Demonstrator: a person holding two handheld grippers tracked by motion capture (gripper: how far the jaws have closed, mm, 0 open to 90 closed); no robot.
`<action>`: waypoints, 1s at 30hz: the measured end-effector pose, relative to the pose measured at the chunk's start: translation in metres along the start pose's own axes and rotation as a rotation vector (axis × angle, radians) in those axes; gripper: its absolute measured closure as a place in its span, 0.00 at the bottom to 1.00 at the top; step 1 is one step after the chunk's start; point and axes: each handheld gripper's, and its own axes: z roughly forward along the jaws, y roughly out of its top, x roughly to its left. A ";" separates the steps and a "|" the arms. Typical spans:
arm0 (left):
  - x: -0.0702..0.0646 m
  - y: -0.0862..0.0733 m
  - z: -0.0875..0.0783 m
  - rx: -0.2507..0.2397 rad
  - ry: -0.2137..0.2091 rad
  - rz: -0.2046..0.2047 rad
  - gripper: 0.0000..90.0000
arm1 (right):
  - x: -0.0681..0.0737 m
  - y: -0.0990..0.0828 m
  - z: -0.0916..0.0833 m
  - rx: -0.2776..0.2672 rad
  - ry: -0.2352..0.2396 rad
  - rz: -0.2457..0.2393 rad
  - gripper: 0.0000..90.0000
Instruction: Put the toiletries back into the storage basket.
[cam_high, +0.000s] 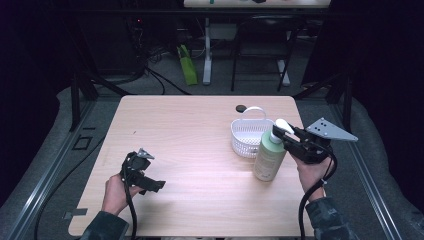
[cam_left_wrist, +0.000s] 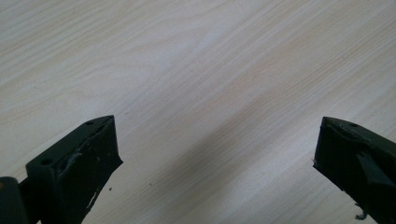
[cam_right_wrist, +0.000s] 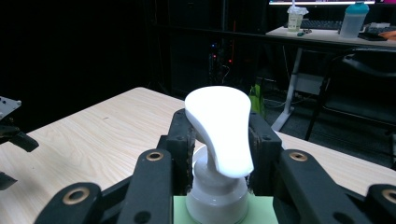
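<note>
The green pump bottle (cam_high: 270, 156) stands upright on the counter (cam_high: 200, 150) at about 4 o'clock from the counter's middle, just beside the white basket (cam_high: 248, 136), which sits at its 11 o'clock. The work in hand looks like moving the bottle, probably into that basket, which would explain why the two stand so close.

The right gripper (cam_high: 286, 136) comes in level from 3 o'clock and takes the bottle high, at the neck under the white pump head (cam_right_wrist: 219, 128). In the right gripper view its fingers (cam_right_wrist: 181, 140) are closed on the pump collar from both sides, with the head rising between them. A grip this high should let the bottle hang plumb when lifted, though the heavy body may swing.

The left gripper (cam_high: 145, 175) waits well apart at about 8 o'clock, low over bare counter. Its fingers (cam_left_wrist: 79, 163) stand wide open with nothing between them and touch nothing.
</note>
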 end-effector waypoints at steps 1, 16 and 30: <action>0.000 0.000 0.000 -0.001 0.000 0.001 0.00 | 0.000 0.001 0.000 0.000 0.001 -0.002 0.75; 0.000 0.000 0.000 -0.001 0.002 0.002 0.00 | 0.000 0.015 -0.003 -0.018 0.002 -0.016 0.75; 0.000 0.000 0.000 0.001 0.002 0.000 0.00 | 0.000 0.030 -0.006 -0.032 0.015 -0.028 0.75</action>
